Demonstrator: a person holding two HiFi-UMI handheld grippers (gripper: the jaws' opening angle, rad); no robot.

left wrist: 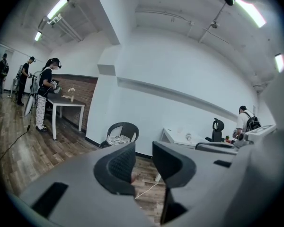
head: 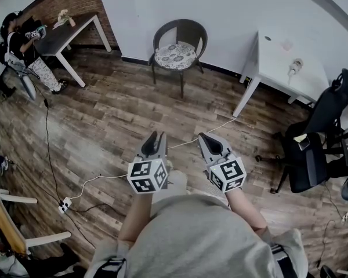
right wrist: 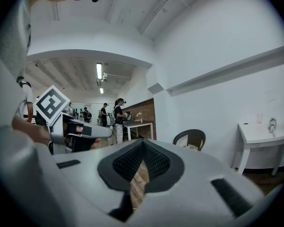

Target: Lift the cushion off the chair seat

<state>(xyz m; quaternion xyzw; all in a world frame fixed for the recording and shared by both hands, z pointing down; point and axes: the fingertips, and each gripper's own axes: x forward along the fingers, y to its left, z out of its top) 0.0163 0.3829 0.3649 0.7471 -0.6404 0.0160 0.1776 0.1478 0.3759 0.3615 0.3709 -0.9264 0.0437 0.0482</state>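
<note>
The dark wicker chair (head: 182,32) stands against the far white wall, with the patterned cushion (head: 175,54) lying flat on its seat. Both grippers are held low in front of the person, well short of the chair. My left gripper (head: 155,136) is open, with nothing between its jaws; in the left gripper view (left wrist: 144,157) the chair (left wrist: 124,129) and cushion (left wrist: 117,139) show far beyond the gap. My right gripper (head: 207,138) is shut on nothing, its tips meeting (right wrist: 143,144), and the chair (right wrist: 191,137) shows small to the right.
A white table (head: 290,62) stands right of the chair, with a black office chair (head: 316,141) nearer. A second table (head: 64,35) with a person (head: 20,48) is at far left. A white cable (head: 104,178) and power strip (head: 64,204) lie on the wooden floor.
</note>
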